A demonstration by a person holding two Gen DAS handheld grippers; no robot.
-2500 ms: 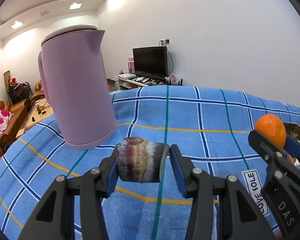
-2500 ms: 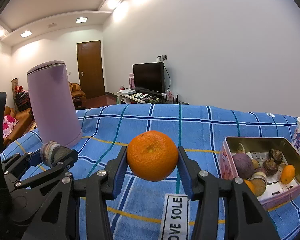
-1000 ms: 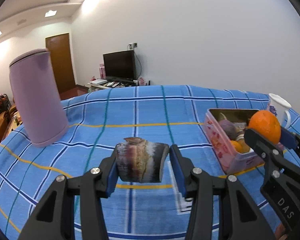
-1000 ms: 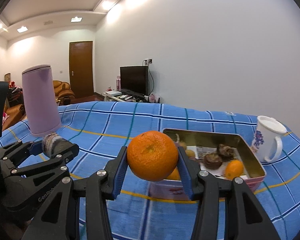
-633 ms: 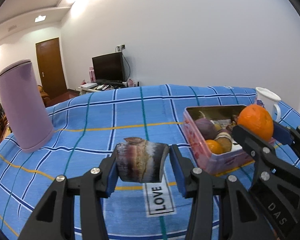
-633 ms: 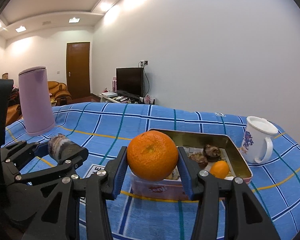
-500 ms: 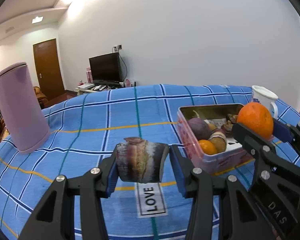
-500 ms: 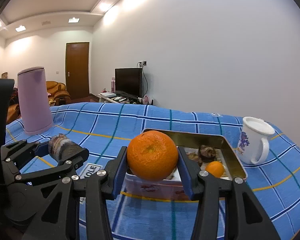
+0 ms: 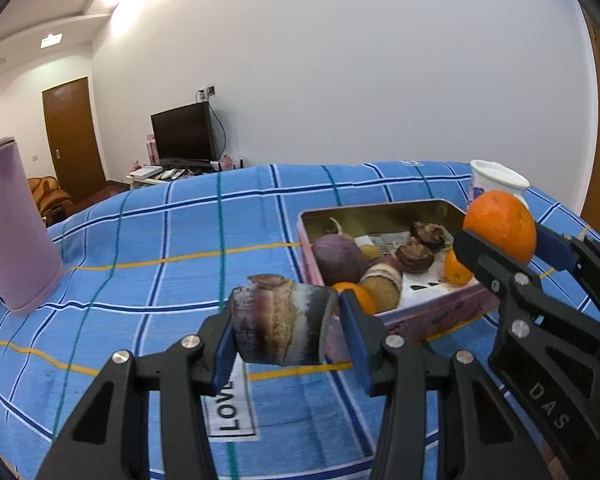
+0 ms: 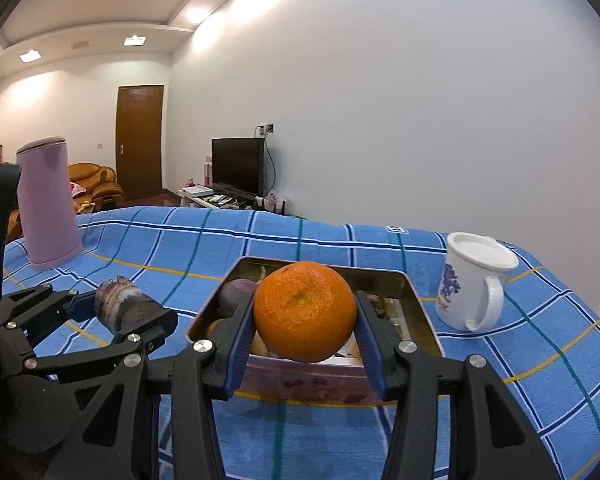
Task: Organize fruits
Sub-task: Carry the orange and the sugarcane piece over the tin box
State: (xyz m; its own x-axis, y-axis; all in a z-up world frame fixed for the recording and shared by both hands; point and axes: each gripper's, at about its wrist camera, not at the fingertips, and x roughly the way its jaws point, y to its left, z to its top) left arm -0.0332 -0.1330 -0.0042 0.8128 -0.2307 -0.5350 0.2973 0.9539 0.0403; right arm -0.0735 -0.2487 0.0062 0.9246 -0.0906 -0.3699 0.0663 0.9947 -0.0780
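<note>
On the blue plaid table [image 10: 480,400], the pink tin [image 10: 418,308] of fruit sits just ahead of both grippers, purple kettle [image 10: 48,208] far left, white mug [image 10: 472,284] right; right gripper [image 10: 305,322] jaws clamp an orange [image 10: 305,310], left gripper [image 9: 286,330] jaws grip a brown-purple root chunk [image 9: 280,328]

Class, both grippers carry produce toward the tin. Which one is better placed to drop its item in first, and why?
Probably the right gripper: its orange lines up with the open tin. The left gripper, holding the brown-purple chunk, sits off the tin's left side.
</note>
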